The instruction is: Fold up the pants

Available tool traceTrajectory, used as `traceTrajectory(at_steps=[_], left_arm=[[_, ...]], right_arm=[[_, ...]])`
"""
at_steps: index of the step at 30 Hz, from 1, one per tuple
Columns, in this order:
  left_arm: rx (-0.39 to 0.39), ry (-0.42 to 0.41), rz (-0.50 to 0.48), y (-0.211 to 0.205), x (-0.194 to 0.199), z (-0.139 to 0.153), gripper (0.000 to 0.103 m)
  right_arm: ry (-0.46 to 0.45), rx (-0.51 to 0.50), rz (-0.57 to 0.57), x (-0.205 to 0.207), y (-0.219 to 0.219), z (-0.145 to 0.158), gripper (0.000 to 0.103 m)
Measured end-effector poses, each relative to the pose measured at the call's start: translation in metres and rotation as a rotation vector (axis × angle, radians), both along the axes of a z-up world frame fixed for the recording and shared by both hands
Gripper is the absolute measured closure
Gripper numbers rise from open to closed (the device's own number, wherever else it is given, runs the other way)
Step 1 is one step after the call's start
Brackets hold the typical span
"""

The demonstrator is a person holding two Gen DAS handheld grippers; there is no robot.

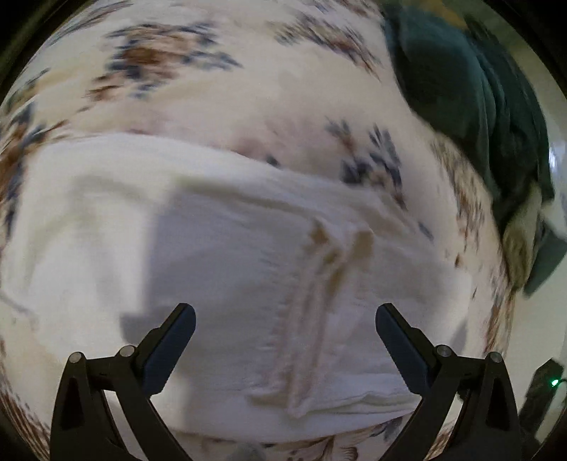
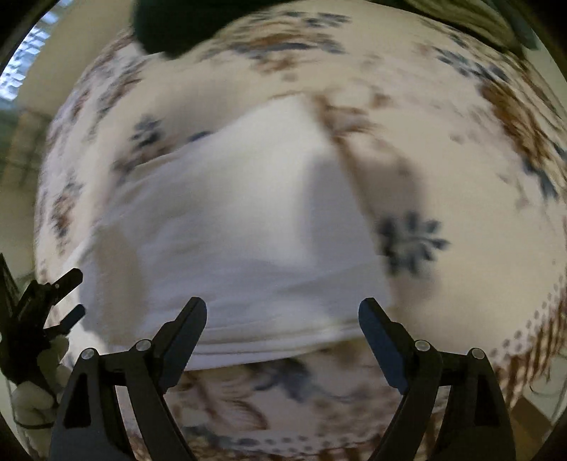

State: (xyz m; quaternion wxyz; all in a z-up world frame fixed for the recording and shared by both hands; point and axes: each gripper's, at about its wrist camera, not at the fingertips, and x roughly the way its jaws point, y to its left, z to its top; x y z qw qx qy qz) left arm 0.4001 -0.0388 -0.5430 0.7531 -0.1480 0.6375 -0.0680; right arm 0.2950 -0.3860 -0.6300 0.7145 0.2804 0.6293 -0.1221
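Note:
White pants (image 1: 219, 255) lie folded flat on a floral bedsheet (image 1: 219, 88); a seam with tan stitching (image 1: 333, 269) runs down their right part. My left gripper (image 1: 285, 315) hovers over them, open and empty. In the right wrist view the pants (image 2: 241, 227) show as a folded white block with layered edges near the bottom. My right gripper (image 2: 282, 310) is open and empty above their near edge. The left gripper (image 2: 67, 294) also shows at the far left of that view, open. Both views are motion-blurred.
A dark teal garment (image 1: 471, 106) lies at the bed's upper right, also seen as a dark mass (image 2: 170, 28) at the top of the right wrist view. The fringed sheet edge (image 2: 531, 340) drops off at the right. A dark device with a green light (image 1: 553, 383) sits beyond the bed.

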Motion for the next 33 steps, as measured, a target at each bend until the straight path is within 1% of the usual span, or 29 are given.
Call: traceTrajectory(at_steps=[2, 3, 4, 5, 6, 7, 8, 9, 10, 11, 13, 16, 17, 19, 20, 21, 22, 23, 24, 25, 26, 27, 28, 29, 31, 33], left_arm=[[0.076, 0.040, -0.078, -0.023, 0.004, -0.019, 0.001], [0.104, 0.058, -0.108, -0.030, 0.005, -0.028, 0.005], [0.139, 0.057, -0.138, -0.035, 0.004, -0.034, 0.010], [0.163, 0.037, -0.151, -0.036, 0.003, -0.035, 0.028], [0.164, 0.010, -0.154, -0.033, 0.002, -0.032, 0.067], [0.156, -0.010, -0.146, -0.026, 0.000, -0.027, 0.078], [0.124, -0.010, -0.132, -0.019, -0.001, -0.023, 0.090], [0.057, 0.004, -0.106, -0.009, -0.002, -0.019, 0.092], [0.009, 0.013, -0.076, 0.001, -0.004, -0.014, 0.092], [-0.024, 0.015, -0.059, 0.008, -0.007, -0.009, 0.093], [-0.070, 0.032, -0.029, 0.017, -0.013, -0.001, 0.093], [-0.169, 0.101, 0.042, 0.036, -0.021, 0.003, 0.093], [-0.185, 0.119, 0.056, 0.039, -0.020, 0.001, 0.093], [-0.166, 0.145, 0.055, 0.044, -0.017, -0.013, 0.092], [-0.143, 0.160, 0.049, 0.040, -0.016, -0.022, 0.089], [-0.134, 0.180, 0.056, 0.041, -0.013, -0.030, 0.087], [-0.150, 0.203, 0.074, 0.044, -0.011, -0.034, 0.087], [-0.156, 0.211, 0.091, 0.046, -0.012, -0.032, 0.085], [-0.147, 0.205, 0.097, 0.046, -0.014, -0.028, 0.082], [-0.117, 0.180, 0.100, 0.046, -0.016, -0.018, 0.081], [-0.087, 0.157, 0.105, 0.047, -0.019, -0.010, 0.072], [-0.055, 0.135, 0.111, 0.046, -0.024, 0.000, 0.058], [-0.033, 0.104, 0.117, 0.045, -0.031, 0.013, 0.051], [-0.032, 0.084, 0.119, 0.043, -0.035, 0.019, 0.042], [-0.043, 0.040, 0.089, 0.033, -0.046, 0.034, 0.041], [-0.057, 0.034, 0.025, 0.013, -0.052, 0.035, 0.041]], right_arm=[[0.031, -0.032, -0.013, -0.002, -0.008, -0.010, 0.013], [0.048, -0.039, -0.016, -0.001, -0.009, -0.015, 0.013], [0.058, -0.034, -0.016, 0.003, -0.004, -0.021, 0.013], [0.061, -0.026, -0.017, 0.004, -0.004, -0.025, 0.013], [0.068, -0.017, -0.021, 0.004, -0.004, -0.030, 0.013], [0.085, -0.013, -0.025, 0.006, -0.005, -0.035, 0.013], [0.095, -0.016, -0.025, 0.011, -0.001, -0.039, 0.013], [0.106, -0.024, -0.023, 0.013, -0.002, -0.042, 0.013], [0.110, -0.031, -0.017, 0.015, 0.002, -0.043, 0.013], [0.114, -0.042, -0.009, 0.018, 0.004, -0.043, 0.013], [0.121, -0.052, 0.001, 0.021, 0.006, -0.044, 0.013], [0.137, -0.072, 0.033, 0.032, 0.023, -0.037, 0.013], [0.134, -0.084, 0.044, 0.032, 0.022, -0.032, 0.013], [0.107, -0.098, 0.077, 0.037, 0.028, -0.023, 0.014], [0.070, -0.094, 0.101, 0.041, 0.034, -0.018, 0.026], [0.028, -0.085, 0.123, 0.045, 0.040, -0.013, 0.055], [0.008, -0.058, 0.154, 0.052, 0.047, -0.014, 0.067], [0.009, -0.030, 0.178, 0.056, 0.051, -0.017, 0.074], [0.021, 0.002, 0.198, 0.061, 0.057, -0.024, 0.075], [0.042, 0.031, 0.212, 0.063, 0.061, -0.035, 0.078], [0.075, 0.055, 0.232, 0.062, 0.066, -0.046, 0.081], [0.091, 0.067, 0.249, 0.057, 0.069, -0.050, 0.083], [0.107, 0.065, 0.269, 0.049, 0.073, -0.055, 0.083], [0.111, 0.065, 0.280, 0.043, 0.075, -0.058, 0.083], [0.161, 0.090, 0.285, 0.027, 0.073, -0.068, 0.083], [0.199, 0.110, 0.273, 0.011, 0.067, -0.075, 0.083]])
